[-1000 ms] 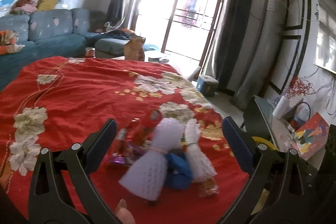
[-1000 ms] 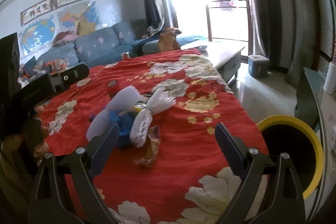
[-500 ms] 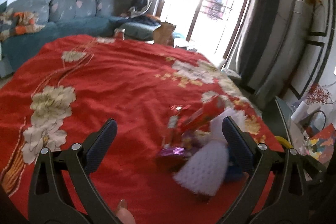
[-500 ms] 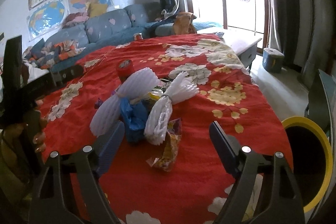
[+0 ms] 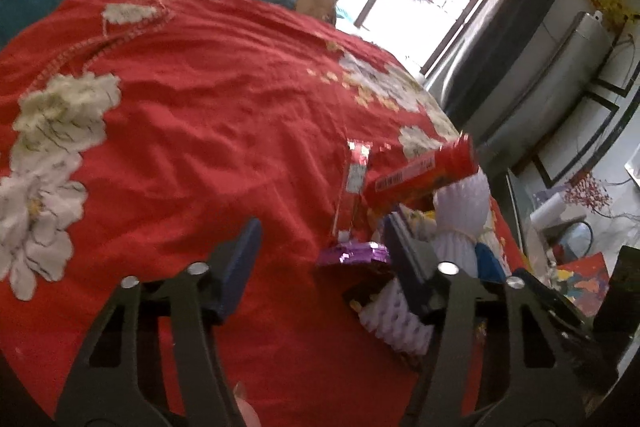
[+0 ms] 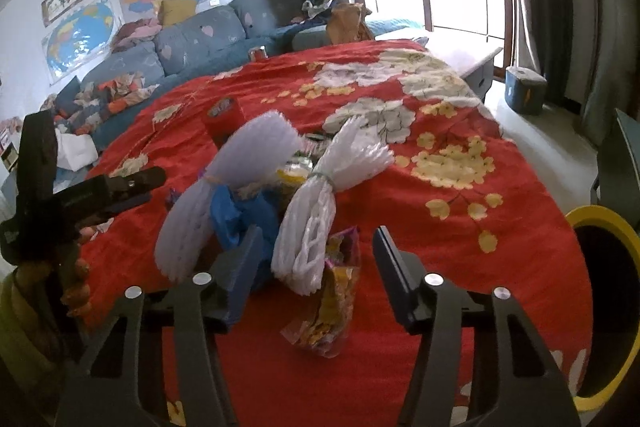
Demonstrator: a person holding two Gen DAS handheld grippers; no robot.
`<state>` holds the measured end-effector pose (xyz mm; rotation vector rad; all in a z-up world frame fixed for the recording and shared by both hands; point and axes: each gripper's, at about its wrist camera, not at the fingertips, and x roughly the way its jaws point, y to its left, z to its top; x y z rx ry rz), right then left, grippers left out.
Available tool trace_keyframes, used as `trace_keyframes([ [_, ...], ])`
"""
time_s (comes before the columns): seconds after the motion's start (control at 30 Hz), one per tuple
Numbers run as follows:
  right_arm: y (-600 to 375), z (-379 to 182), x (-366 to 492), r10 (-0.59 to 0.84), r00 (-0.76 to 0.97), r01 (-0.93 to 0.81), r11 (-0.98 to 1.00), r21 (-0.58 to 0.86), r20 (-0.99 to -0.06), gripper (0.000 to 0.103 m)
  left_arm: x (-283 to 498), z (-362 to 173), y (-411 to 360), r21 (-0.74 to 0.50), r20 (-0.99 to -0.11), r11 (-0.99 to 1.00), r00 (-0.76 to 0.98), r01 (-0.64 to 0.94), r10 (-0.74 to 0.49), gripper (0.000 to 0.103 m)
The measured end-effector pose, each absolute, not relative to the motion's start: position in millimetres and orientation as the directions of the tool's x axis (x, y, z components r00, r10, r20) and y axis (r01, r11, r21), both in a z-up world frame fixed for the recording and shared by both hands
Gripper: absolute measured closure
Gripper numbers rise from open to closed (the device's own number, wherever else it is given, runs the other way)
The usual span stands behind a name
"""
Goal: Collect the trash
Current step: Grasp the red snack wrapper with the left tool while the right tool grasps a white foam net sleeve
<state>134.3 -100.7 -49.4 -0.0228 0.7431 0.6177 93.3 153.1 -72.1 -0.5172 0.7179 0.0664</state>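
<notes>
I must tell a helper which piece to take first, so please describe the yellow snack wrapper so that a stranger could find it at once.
Look at the red flowered cloth covering the table, then at the trash heap on it. At the heap's near edge, below the white foam net tied with a band, lies the yellow snack wrapper. It alone is flat, crinkled and yellow, and lies between the right gripper's open fingers.

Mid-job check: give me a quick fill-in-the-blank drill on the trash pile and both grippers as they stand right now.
1. The trash pile lies on a ____ floral cloth.
2. The crumpled bag between the two white foam nets is ____.
3. The bin at the cloth's edge has a ____ rim.
4. The yellow snack wrapper lies between the fingers of the ____ gripper, whose jaws have just been closing.

Missing words: red; blue; yellow; right
</notes>
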Motion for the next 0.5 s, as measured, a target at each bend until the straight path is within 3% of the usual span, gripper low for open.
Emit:
trace_keyframes([
  [0.27,-97.3,-59.8,128.1,0.518,0.556,-0.547,0.817,0.183,-0.65,0.066,111.6,-76.4,151.9,-0.474,-0.647,0.854,0.742,-0.214,-0.173,0.063],
  [0.4,-98.6,-62.8,129.3,0.522,0.544,-0.551,0.813,0.19,-0.657,0.081,127.5,-78.2,152.1,-0.486,-0.655,0.849,0.73,-0.21,-0.194,0.069],
  [0.5,-98.8,-63.4,128.5,0.526,0.542,-0.56,0.808,0.185,-0.656,0.085,137.1,-83.2,152.8,-0.506,-0.665,0.837,0.713,-0.209,-0.224,0.073],
])
